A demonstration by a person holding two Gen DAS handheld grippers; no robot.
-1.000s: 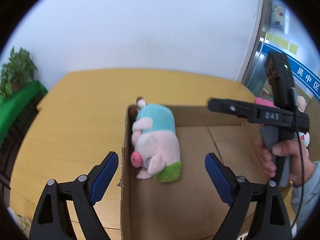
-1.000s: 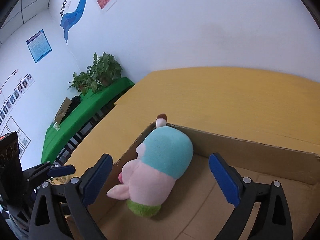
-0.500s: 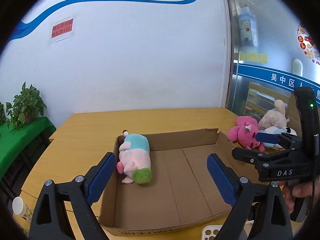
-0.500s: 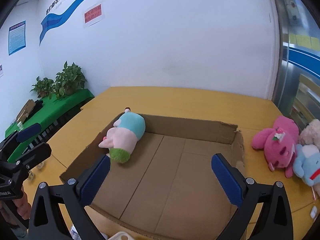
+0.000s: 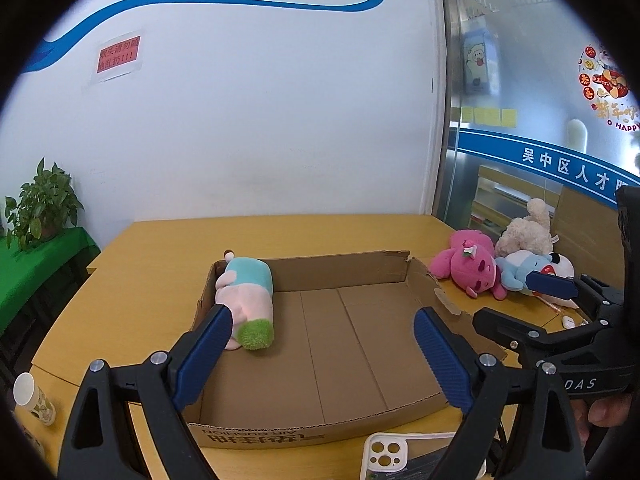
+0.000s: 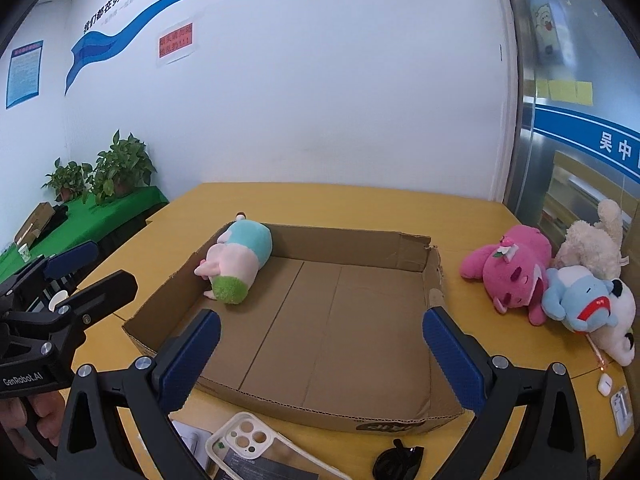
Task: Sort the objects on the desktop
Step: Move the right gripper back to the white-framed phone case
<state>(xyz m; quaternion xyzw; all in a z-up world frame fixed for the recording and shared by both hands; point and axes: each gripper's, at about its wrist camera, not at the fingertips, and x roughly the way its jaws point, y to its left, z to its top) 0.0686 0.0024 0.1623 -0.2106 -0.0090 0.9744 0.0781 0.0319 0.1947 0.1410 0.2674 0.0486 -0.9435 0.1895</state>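
A white office wall with a blue painted ribbon stands behind a yellow wooden worktop (image 5: 168,240). On it sits a shallow cardboard box (image 5: 340,276), and a pink pig plush in a teal top (image 6: 240,254) lies on its side in the box's far left corner, against the wall. To the right of the box, on the bare worktop, a magenta bear plush (image 6: 512,268) lies touching a cream plush (image 6: 592,240) and a pale blue plush (image 6: 580,300).

The left hand-held gripper (image 5: 320,356) hangs over the near edge of the box, released, nothing between its blue pads; the right hand-held gripper (image 6: 320,356) is likewise spread and empty.

A white phone case (image 6: 244,440) lies just in front of the box. Only the right wrist view shows a small white earbud case (image 6: 605,384) near the plush pile; only the left wrist view shows a paper cup (image 5: 34,398) at the worktop's left edge.
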